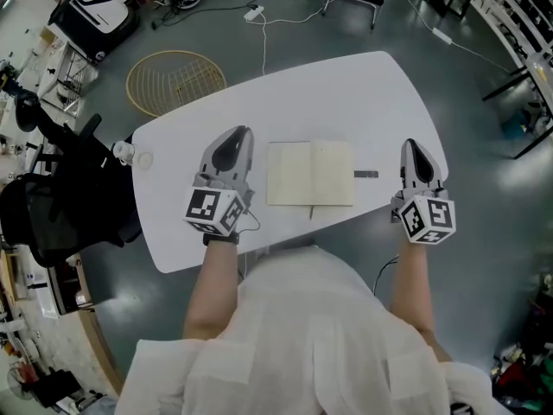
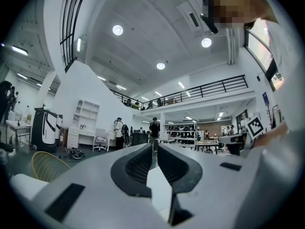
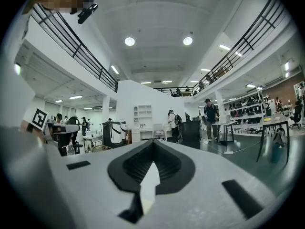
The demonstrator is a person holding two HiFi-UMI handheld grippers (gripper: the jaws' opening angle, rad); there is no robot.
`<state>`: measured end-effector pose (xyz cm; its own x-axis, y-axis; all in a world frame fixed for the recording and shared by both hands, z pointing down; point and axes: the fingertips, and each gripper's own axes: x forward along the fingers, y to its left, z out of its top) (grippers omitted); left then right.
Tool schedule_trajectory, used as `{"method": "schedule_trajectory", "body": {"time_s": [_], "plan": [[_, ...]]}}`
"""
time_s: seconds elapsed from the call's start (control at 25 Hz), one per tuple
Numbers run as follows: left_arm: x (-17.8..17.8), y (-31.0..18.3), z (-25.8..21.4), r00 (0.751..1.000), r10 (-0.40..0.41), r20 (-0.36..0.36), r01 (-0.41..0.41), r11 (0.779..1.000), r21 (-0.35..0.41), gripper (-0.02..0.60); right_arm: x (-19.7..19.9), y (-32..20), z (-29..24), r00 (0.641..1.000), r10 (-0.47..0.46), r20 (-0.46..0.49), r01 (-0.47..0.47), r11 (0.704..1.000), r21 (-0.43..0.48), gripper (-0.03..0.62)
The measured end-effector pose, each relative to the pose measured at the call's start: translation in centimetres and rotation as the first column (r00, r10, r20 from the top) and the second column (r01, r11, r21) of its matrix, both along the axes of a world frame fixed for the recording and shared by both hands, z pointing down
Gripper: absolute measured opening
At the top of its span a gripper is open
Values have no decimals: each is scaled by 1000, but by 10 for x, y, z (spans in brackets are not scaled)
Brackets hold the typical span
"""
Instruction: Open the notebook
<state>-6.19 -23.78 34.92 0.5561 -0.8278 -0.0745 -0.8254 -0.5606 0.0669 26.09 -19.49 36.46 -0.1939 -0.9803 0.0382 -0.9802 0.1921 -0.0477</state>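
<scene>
The notebook (image 1: 311, 173) lies open and flat on the white table (image 1: 346, 93), its cream pages up and a thin ribbon hanging at the near edge. A small dark strip (image 1: 365, 174) lies just right of it. My left gripper (image 1: 239, 133) hovers to the notebook's left with its jaws shut and nothing between them. My right gripper (image 1: 409, 144) hangs to the right of the notebook, also shut and empty. Both gripper views look level across the hall, over the left gripper (image 2: 154, 148) and the right gripper (image 3: 153, 144); the notebook is out of sight there.
A round yellow wire frame (image 1: 175, 80) lies on the floor beyond the table's far left corner. A black chair (image 1: 60, 188) stands at the left, with a small white object (image 1: 125, 152) on the table's left edge. Cables run over the floor behind. People stand far off in the hall (image 2: 153, 126).
</scene>
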Motion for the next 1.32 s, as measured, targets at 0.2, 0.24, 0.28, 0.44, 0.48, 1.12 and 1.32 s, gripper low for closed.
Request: {"method": "schedule_trajectory", "body": {"time_s": [0.2,0.24,0.28,0.44,0.48,1.12,1.32], "plan": [[-1,4,-4,1000,-9,11,9,1000,15,35,-3,1,2,999,-9,-31,8,1000,-9,3],[-1,4,-6,1000,-12,9,12,1000,19,35,-2,1,2,999,-5,-35,5,1000,-14,3],[-1,3,-7,1000,-13,6,13,1000,21,35,-1,1,2,999,-1,-35,0,1000,-20,2],[-6,2,-9,1000,-23,2,23,999,26,35,-3,-3,2,999,-3,-40,2,1000,-20,2],[-7,3,-8,1000,-27,2,26,999,25,35,-4,-3,1,999,-4,-41,3,1000,-17,2],[-10,-1,-6,999,-34,1,34,999,27,35,-11,-13,-1,997,-31,-75,30,999,-9,2],[-16,0,-8,999,-51,-6,51,998,24,35,-12,-13,-3,997,-34,-74,33,999,-9,2]]}}
